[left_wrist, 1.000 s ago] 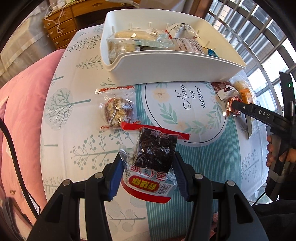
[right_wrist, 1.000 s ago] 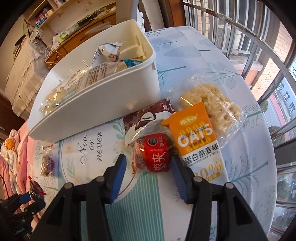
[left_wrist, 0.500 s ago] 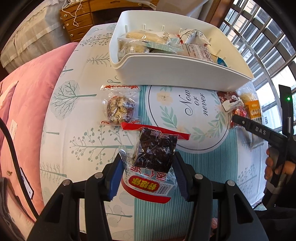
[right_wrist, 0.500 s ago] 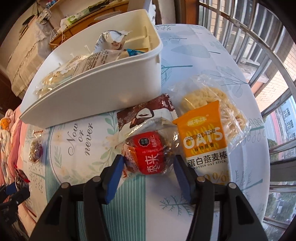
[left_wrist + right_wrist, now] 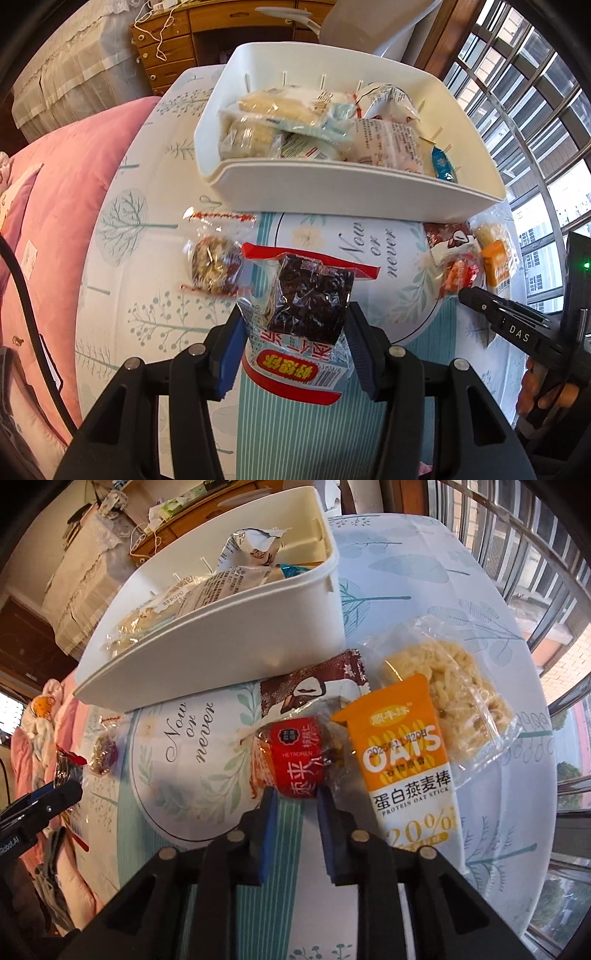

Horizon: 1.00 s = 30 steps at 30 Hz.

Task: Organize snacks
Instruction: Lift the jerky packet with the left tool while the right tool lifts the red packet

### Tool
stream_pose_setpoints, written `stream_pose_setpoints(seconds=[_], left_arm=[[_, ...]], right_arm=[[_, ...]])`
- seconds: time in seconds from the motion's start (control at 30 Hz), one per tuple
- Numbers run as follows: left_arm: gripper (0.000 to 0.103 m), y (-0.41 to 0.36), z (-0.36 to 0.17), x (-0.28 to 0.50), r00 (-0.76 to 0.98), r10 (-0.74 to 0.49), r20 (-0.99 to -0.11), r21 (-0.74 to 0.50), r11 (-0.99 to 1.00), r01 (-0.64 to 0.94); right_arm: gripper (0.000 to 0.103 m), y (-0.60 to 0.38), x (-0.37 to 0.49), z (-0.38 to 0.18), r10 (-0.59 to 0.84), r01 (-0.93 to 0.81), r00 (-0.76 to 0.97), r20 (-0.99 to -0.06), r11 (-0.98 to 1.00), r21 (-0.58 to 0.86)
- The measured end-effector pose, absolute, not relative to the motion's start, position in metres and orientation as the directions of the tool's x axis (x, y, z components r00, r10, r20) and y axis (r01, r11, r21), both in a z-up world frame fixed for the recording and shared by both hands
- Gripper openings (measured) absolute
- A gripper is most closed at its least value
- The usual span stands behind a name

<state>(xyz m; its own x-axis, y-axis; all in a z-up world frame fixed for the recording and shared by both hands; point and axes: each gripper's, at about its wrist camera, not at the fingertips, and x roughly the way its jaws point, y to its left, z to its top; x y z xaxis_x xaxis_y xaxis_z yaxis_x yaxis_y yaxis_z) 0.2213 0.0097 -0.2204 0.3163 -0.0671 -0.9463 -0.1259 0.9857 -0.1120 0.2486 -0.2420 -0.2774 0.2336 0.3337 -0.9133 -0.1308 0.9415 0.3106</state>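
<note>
Two grippers are at work over a round table (image 5: 122, 280) covered with a tree-and-leaf print cloth. Held by the left gripper (image 5: 293, 350), a clear packet of dark dried fruit (image 5: 308, 299) with a red seal strip is pinched between the blue pads and lifted off the cloth, short of the white plastic bin (image 5: 354, 188). That bin stands at the far side of the table, already holding several pale wrapped snacks. Beside the raised packet a clear-wrapped nut cluster (image 5: 216, 262) lies flat on the cloth. Pressed nearly together, the right gripper (image 5: 293, 805) nips the near end of a red-labelled date snack (image 5: 295, 760), which rests on the cloth. Just beside it lies an orange OATS protein stick (image 5: 402, 753), overlapping a clear bag of puffed cereal bar (image 5: 458, 686); a brown chocolate-coloured wrapper (image 5: 314, 690) touches the bin's front wall
</note>
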Motion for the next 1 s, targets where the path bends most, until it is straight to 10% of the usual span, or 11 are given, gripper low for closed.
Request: stream_pose_setpoints(seconds=[0.4, 1.0], left_arm=[[0.050, 0.002, -0.212, 0.234, 0.312, -0.065, -0.948, -0.105, 0.988, -0.115], [0.050, 0.028, -0.213, 0.216, 0.312, -0.046, -0.949, -0.121, 0.967, -0.226]], right_arm=[[0.063, -0.229, 0.256, -0.281, 0.291, -0.123, 0.262, -0.920, 0.956, 0.267], [0.060, -0.202, 0.265, -0.285, 0.121, -0.097, 0.245, -0.962, 0.990, 0.100]])
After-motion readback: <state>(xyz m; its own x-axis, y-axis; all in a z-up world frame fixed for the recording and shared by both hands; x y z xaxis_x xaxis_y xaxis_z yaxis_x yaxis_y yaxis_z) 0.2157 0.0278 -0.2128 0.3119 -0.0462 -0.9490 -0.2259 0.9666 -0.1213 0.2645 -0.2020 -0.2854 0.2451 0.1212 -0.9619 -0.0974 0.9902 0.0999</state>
